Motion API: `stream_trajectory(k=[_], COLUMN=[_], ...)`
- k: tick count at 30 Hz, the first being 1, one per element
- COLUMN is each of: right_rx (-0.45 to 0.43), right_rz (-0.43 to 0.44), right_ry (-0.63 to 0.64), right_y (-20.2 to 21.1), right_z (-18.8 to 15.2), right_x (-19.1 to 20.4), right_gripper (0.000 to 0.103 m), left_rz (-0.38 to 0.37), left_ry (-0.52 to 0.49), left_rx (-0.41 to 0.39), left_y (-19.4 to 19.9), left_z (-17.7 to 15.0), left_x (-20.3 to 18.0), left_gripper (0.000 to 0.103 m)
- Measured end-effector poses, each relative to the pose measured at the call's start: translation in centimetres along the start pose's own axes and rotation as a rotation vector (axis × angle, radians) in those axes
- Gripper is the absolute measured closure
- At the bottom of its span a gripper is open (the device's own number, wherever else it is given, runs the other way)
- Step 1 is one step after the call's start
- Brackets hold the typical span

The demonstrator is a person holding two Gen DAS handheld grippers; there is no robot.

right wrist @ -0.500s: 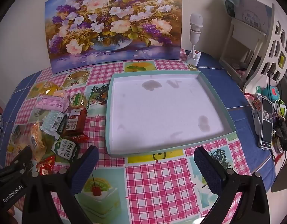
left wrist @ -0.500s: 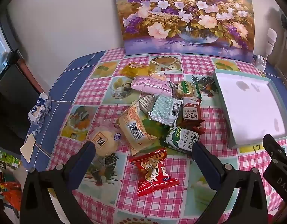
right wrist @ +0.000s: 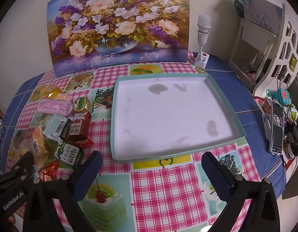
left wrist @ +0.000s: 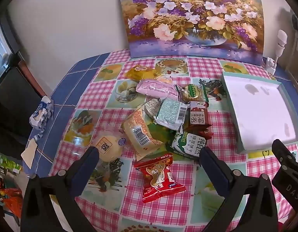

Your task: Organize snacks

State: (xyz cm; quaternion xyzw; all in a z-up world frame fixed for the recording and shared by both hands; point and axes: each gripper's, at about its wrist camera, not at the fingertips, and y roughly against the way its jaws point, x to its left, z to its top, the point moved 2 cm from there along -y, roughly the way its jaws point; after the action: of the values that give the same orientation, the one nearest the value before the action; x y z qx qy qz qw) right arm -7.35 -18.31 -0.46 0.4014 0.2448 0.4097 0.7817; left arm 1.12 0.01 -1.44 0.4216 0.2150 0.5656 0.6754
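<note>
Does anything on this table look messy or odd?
Yes. The snack packets lie in a jumbled, overlapping heap beside the tray, which holds none and shows greyish stains. A crumpled wrapper sits at the table's edge.

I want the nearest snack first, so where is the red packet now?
Left wrist view: the red packet lies alone at the near edge of the pile, between the open left gripper fingers, just before the green biscuit pack.
</note>
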Motion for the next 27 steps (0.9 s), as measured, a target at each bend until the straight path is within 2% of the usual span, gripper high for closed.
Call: stream_trajectory(k=[27], right_rx=[0.000], right_rz=[0.003], right_ry=[-0.003], right_y=[-0.02], right_z=[0.00], right_x=[0.18], right_gripper=[0.000], left_rz=[0.000], left_ry=[0.001], left_rx=[0.000], left_y=[0.17], left_z=[0.10], left_x=[0.08], left_gripper=[0.000])
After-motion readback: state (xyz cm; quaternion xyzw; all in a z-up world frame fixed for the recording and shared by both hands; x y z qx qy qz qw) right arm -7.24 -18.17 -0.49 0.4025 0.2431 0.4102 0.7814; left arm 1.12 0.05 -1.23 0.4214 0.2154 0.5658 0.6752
